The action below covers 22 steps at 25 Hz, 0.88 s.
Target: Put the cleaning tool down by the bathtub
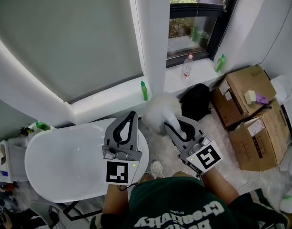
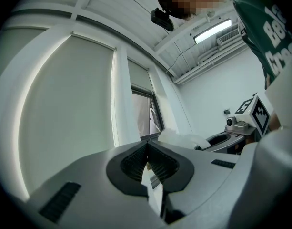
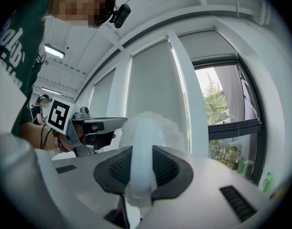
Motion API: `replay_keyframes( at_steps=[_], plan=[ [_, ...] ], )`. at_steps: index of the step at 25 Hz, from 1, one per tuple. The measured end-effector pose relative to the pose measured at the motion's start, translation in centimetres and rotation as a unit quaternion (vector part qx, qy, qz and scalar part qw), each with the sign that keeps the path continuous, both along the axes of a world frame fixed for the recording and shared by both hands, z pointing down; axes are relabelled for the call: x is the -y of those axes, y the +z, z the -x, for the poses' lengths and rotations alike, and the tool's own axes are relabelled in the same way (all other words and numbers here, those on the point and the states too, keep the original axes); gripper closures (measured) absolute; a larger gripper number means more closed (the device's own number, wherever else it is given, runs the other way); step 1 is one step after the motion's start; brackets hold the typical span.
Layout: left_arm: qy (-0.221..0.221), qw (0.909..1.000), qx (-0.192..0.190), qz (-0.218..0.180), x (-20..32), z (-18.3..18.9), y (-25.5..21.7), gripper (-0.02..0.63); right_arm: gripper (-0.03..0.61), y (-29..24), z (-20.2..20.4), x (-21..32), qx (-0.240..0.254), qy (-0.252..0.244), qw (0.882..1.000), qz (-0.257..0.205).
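While the right gripper [image 1: 170, 124] has its fingers clamped on the white handle of the cleaning tool [image 1: 158, 112], the fluffy head sticks out in front of it, just past the end of the bathtub [image 1: 65, 161] and next to a black bag [image 1: 197, 101]. The left gripper [image 1: 131, 116] is over the tub's rim, fingers pressed together with nothing in them.

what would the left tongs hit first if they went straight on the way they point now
Most likely the white window post beside the large grey roller blind: the shut left tongs aim about there. Nothing shows in between, though depth is hard to judge.
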<state>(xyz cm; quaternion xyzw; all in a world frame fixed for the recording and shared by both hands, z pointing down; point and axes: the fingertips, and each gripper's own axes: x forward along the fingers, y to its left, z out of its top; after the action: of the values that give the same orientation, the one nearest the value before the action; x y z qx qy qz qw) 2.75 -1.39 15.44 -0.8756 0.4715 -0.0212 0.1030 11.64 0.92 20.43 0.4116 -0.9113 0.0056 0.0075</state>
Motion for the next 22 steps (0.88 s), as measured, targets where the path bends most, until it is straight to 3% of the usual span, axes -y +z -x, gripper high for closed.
replay_keyframes(
  at_steps=[22],
  plan=[
    [0.003,0.9999,-0.004,0.010,4.9,3.6,1.2,0.607,0.485,1.2,2.0,5.0,0.003,0.013,1.000,0.012]
  ],
)
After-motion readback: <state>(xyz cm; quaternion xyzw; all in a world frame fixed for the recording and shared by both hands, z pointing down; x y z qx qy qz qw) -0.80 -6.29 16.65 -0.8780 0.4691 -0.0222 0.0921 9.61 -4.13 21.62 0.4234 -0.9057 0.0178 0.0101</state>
